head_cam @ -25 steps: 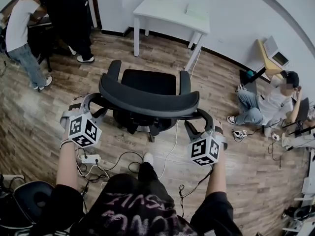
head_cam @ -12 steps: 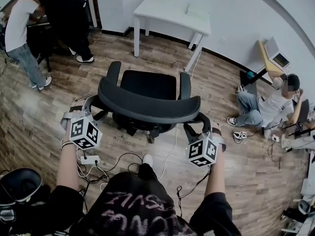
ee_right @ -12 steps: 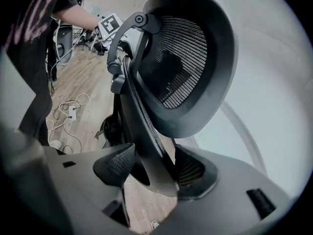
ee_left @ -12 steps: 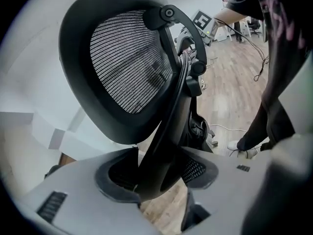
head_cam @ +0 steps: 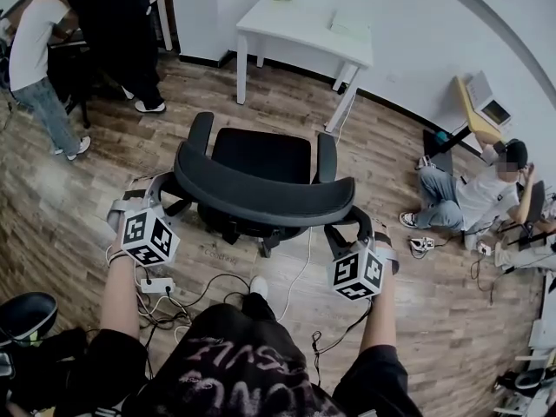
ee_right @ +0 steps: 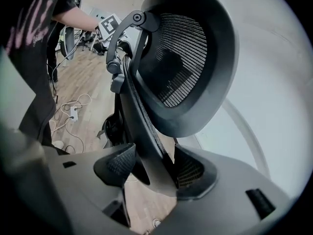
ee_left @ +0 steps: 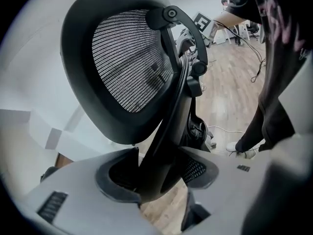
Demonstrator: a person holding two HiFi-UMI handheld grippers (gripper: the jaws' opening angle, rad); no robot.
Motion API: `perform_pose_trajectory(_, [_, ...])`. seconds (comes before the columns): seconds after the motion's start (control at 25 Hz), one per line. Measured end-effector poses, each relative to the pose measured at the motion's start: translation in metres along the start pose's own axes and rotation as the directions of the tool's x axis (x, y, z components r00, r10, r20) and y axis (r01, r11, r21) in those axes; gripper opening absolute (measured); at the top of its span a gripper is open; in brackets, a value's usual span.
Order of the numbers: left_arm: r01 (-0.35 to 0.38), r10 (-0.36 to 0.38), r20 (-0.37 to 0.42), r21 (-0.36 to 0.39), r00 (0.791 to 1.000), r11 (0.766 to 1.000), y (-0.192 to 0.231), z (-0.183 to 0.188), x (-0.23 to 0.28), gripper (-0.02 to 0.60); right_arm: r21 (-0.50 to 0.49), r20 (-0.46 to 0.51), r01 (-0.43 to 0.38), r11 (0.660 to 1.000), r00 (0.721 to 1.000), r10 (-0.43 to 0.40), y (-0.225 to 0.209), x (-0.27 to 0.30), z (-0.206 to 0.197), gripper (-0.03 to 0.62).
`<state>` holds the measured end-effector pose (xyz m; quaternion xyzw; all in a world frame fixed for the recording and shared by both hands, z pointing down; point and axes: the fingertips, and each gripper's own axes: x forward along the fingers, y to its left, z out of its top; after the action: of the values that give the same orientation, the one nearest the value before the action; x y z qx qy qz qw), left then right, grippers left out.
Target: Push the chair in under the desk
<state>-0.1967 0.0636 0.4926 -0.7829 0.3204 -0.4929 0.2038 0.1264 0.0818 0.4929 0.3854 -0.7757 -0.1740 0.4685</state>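
A black office chair [head_cam: 261, 155] stands on the wood floor, its seat facing the white desk [head_cam: 300, 20] at the far wall, with a gap of floor between them. My left gripper [head_cam: 165, 194] grips the left end of the curved mesh backrest [head_cam: 261, 200], and my right gripper [head_cam: 352, 224] grips the right end. In the left gripper view the backrest frame [ee_left: 168, 131] fills the space between the jaws of the gripper [ee_left: 159, 173], which have just been opening a little. In the right gripper view the frame [ee_right: 142, 126] sits pinched in the gripper [ee_right: 151, 168].
Cables and a power strip [head_cam: 156, 283] lie on the floor by my feet. A black stool [head_cam: 26, 311] is at the lower left. Two people [head_cam: 52, 50] stand at the upper left. Another person [head_cam: 469, 194] sits on the floor at the right.
Both grippers stay on the backrest ends and the chair has barely shifted. The picture has drifted slightly, and the black stool has slid towards the left edge.
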Motion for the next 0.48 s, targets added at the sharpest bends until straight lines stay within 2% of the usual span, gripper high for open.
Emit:
perform_pose_trajectory(0.2, [0.01, -0.01, 0.002, 0.008, 1.0, 1.0, 0.002, 0.001, 0.003, 0.252, 0.007, -0.008, -0.032, 0.999, 0.999, 0.032, 0.0, 0.002, -0.001, 0.258])
perform_pose_trajectory(0.48, [-0.003, 0.003, -0.02, 0.009, 1.0, 1.0, -0.004, -0.002, 0.011, 0.252, 0.005, -0.002, -0.031, 1.0, 1.0, 0.031, 0.005, 0.008, -0.008, 0.255])
